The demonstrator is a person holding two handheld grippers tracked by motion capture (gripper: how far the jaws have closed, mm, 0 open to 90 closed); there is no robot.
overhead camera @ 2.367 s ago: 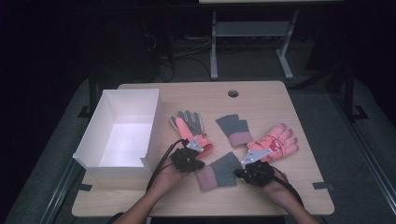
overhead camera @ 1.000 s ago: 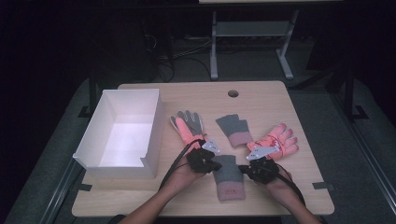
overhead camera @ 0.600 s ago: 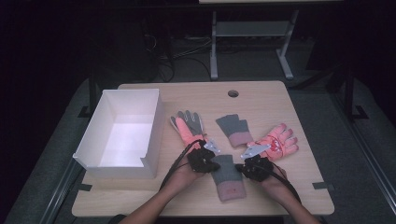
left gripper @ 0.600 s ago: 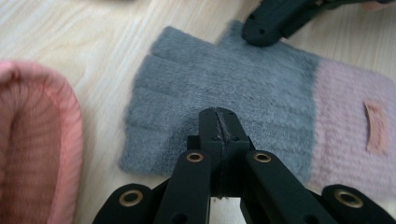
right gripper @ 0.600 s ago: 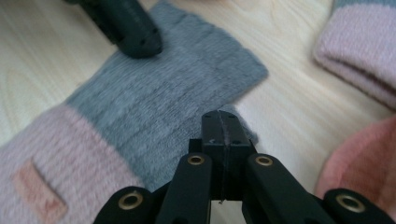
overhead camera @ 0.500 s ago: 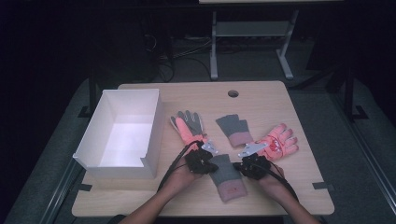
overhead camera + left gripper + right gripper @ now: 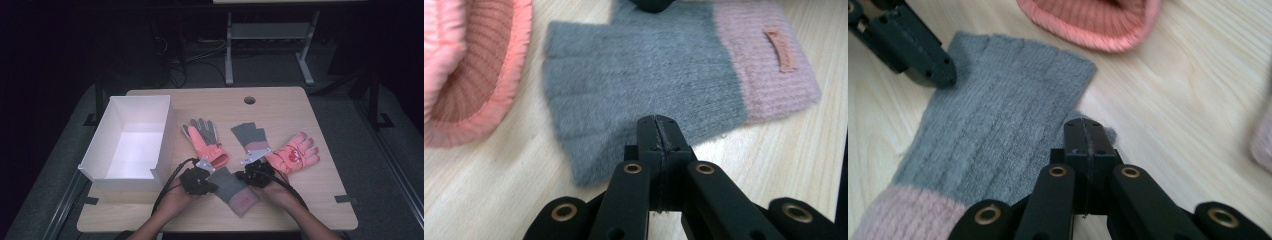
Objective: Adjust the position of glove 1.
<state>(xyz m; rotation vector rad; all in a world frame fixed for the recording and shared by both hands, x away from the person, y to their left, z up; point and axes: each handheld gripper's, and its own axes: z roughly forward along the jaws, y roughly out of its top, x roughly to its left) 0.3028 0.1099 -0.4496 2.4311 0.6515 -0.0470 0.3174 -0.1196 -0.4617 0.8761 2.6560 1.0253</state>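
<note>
A grey fingerless glove with a pink cuff (image 7: 235, 189) lies flat near the table's front edge, cuff toward the person. My left gripper (image 7: 214, 186) rests at its left edge. In the left gripper view the jaws are closed tight, tips (image 7: 658, 122) over the glove's (image 7: 644, 85) near edge. My right gripper (image 7: 245, 176) is at the glove's right edge, also shut, tips (image 7: 1083, 125) over the grey knit (image 7: 1008, 120) by the thumb stub. Whether any fabric is pinched I cannot tell. The left gripper's tip (image 7: 943, 75) touches the glove's far corner.
A white open box (image 7: 131, 142) stands at the left. A pink glove with grey fingers (image 7: 204, 140), a second grey fingerless glove (image 7: 248, 135) and a pink glove (image 7: 294, 154) lie behind the grippers. Pink ribbed cuffs (image 7: 474, 75) (image 7: 1093, 20) lie close by. A cable hole (image 7: 249, 100) is at the back.
The grey glove turned from slanted to cuff-toward-the-person between the grippers, then slid a little away from the front edge. Both hands moved with it.
</note>
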